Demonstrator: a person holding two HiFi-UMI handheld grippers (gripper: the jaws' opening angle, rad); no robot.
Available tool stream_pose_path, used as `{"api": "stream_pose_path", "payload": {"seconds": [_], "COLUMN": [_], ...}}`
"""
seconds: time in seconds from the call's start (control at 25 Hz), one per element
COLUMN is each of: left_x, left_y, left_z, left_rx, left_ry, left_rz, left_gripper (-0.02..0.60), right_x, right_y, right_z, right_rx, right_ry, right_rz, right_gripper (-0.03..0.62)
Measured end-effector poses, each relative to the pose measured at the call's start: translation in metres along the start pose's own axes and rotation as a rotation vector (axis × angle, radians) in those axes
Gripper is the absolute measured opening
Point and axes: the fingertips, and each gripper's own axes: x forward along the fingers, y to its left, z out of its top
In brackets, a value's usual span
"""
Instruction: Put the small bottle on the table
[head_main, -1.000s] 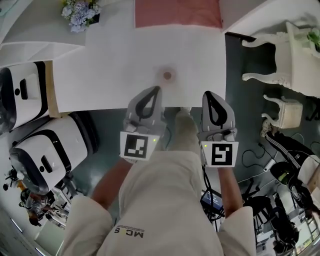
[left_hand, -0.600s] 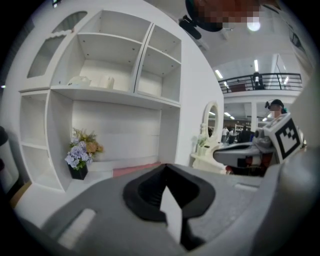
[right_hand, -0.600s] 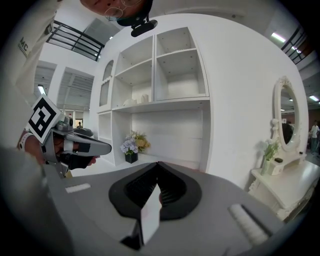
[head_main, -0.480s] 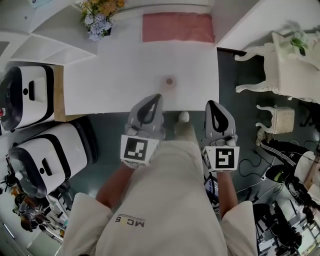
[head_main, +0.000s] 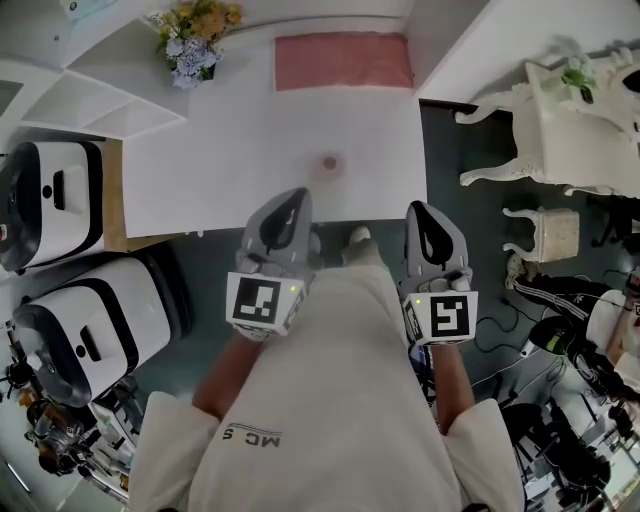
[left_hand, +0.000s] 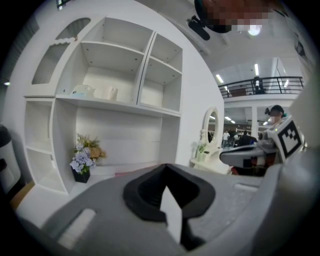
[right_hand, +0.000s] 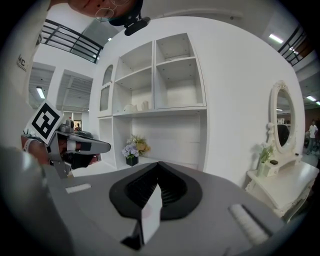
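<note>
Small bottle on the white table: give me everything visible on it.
The small bottle shows only from straight above, in the head view: a small round outline, pale pinkish with a darker brownish centre, probably its cap. It seems upright and stands alone on the white table, nearer the front edge. Nothing touches it. Label and material cannot be made out.

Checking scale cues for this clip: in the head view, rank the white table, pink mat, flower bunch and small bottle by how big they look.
1. white table
2. pink mat
3. flower bunch, not far behind the mat
4. small bottle, seen from above, by far the smallest
</note>
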Motion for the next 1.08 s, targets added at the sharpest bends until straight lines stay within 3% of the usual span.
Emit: {"api": "stream_pose_path", "payload": {"seconds": [0.16,1.08], "left_x": [-0.005,-0.026], "left_y": [0.001,-0.009], "left_z": [0.002,-0.001], "left_rx": [0.000,-0.010], "left_ry": [0.003,-0.011], "left_rz": [0.011,0.066], "left_gripper": [0.000,0.000], "right_x": [0.001,-0.010], "right_y": [0.007,0.007], "right_z": [0.006,0.011], "right_rx": [-0.044,-0.065], "right_ry": [-0.004,-0.033], "right_rz": [0.016,0.042], "right_gripper": [-0.008,-0.008]}}
